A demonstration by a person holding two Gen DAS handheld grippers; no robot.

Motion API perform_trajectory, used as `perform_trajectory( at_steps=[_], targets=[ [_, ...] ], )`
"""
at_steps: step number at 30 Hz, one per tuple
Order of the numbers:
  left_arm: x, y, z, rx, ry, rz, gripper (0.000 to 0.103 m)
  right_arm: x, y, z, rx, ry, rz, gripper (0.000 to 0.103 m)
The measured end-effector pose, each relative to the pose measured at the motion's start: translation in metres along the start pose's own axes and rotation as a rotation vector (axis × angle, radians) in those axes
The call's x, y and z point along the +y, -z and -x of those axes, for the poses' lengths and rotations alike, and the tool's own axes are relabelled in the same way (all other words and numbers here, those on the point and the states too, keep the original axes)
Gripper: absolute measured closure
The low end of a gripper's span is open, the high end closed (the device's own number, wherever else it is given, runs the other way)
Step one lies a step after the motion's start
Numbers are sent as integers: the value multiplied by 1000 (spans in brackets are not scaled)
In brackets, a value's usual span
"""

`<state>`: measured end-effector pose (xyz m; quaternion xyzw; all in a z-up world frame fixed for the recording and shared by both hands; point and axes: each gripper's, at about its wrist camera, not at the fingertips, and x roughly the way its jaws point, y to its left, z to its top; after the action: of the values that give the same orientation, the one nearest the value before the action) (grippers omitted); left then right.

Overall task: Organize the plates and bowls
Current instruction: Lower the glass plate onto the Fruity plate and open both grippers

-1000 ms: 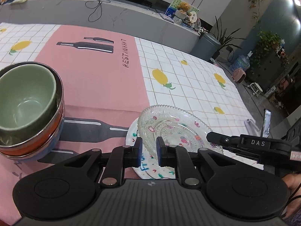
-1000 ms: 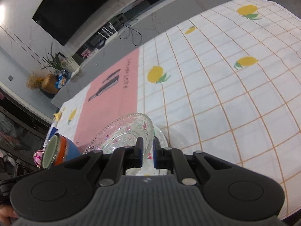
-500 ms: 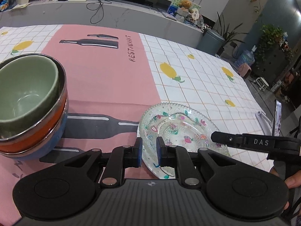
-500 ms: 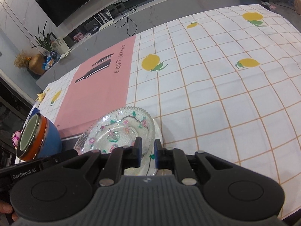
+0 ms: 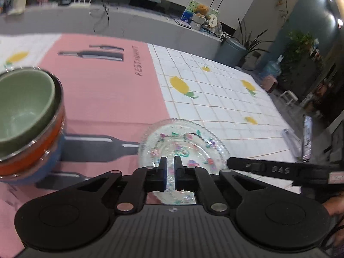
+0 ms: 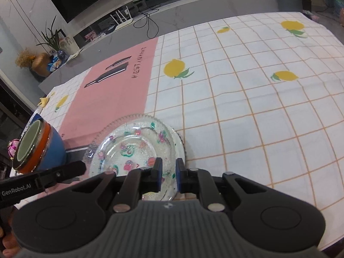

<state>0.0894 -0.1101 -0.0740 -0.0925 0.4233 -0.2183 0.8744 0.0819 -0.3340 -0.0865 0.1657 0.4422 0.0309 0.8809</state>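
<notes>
"DAS" on right tool [image 5: 277, 169]

Glass plate [image 5: 182, 142], tilted up on edge a second ago, now lies flat on the white plate [image 6: 179, 142]. Left gripper [image 5: 169, 167] narrows to shut above its near rim. Right gripper [image 6: 168, 169] rolls toward level.

My left gripper [image 5: 168, 173] points forward and down, jaws drawn together to a narrow slit, nothing pinched between the pads. My right gripper [image 6: 167, 175] angles down likewise, jaws nearly together, a thin gap showing. Each gripper's finger reaches into the other's view from the side. My right hand [image 5: 334, 202] shows at the frame edge, wrapped on its handle.
</notes>
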Motion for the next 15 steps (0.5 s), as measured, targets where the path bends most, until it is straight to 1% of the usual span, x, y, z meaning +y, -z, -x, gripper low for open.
perform_trajectory(
  at_steps=[1,3,4,5,7,10,12,14,15],
  targets=[
    [1,0,1,-2,2,4,96,0,0,1,-5,2,-1,88],
    [4,1,3,-19,-5,21,88,-1,-1,4,-24,4,-8,88],
    [5,2,4,-33,-23,19,83,-3,-1,5,-31,6,-16,86],
    [6,2,5,-49,-52,16,81,-4,-1,7,-37,9,-26,82],
    [8,1,6,-67,-93,15,81,-7,-1,7,-40,18,-40,81],
    [16,0,2,-50,-88,63,81,-6,-2,5,-35,29,-42,81],
    [20,0,-1,-37,-79,92,83,-6,-1,3,-30,29,-39,81],
    [22,0,-4,-19,-65,106,94,-6,-1,2,-23,19,-40,87],
    [23,0,-5,-10,-54,111,95,-7,-1,1,-18,13,-42,89]
  ],
)
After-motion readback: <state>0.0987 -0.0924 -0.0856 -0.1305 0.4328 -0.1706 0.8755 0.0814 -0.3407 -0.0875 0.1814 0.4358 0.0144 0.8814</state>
